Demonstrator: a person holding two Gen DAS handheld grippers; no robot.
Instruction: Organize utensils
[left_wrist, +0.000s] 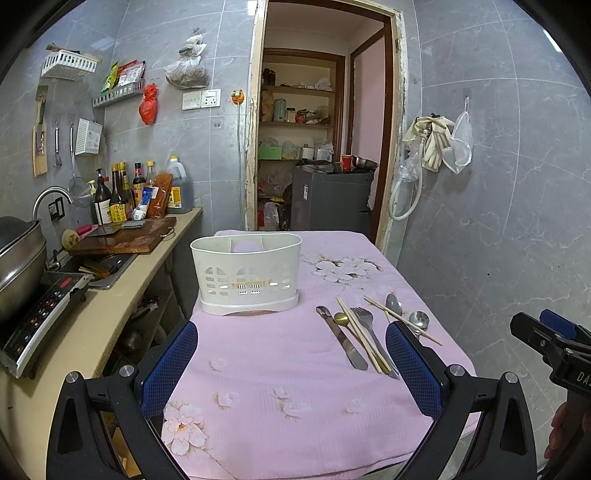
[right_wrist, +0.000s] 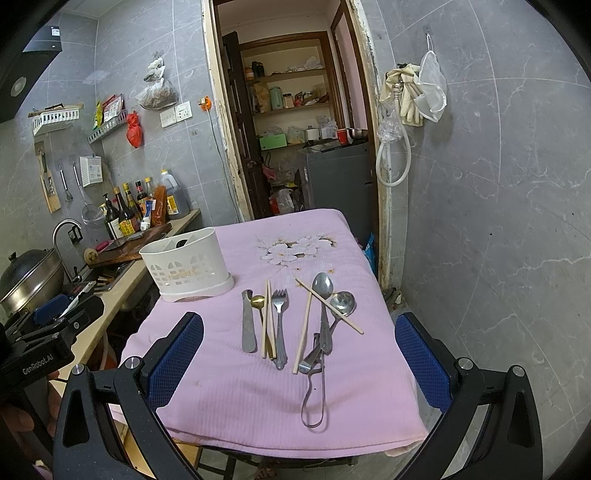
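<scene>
A white slotted utensil holder (left_wrist: 246, 274) stands on the pink floral tablecloth (left_wrist: 280, 369), at the table's left side; it also shows in the right wrist view (right_wrist: 186, 266). Loose utensils lie to its right: a flat metal peeler (right_wrist: 248, 322), a gold spoon (right_wrist: 258, 302), chopsticks (right_wrist: 269, 317), a fork (right_wrist: 279, 325), a large spoon (right_wrist: 323, 291), a ladle spoon (right_wrist: 342, 303), crossed chopsticks (right_wrist: 325, 305) and a metal tong-like tool (right_wrist: 314, 387). My left gripper (left_wrist: 291, 354) is open and empty above the table's near edge. My right gripper (right_wrist: 299, 350) is open and empty, short of the utensils.
A kitchen counter (left_wrist: 122, 295) runs along the left with a cutting board (left_wrist: 125, 236), bottles (left_wrist: 122, 192), a sink (left_wrist: 107, 267) and an induction cooker with a pot (left_wrist: 22, 258). An open doorway (left_wrist: 317, 147) lies behind the table. A tiled wall (left_wrist: 498, 221) is on the right.
</scene>
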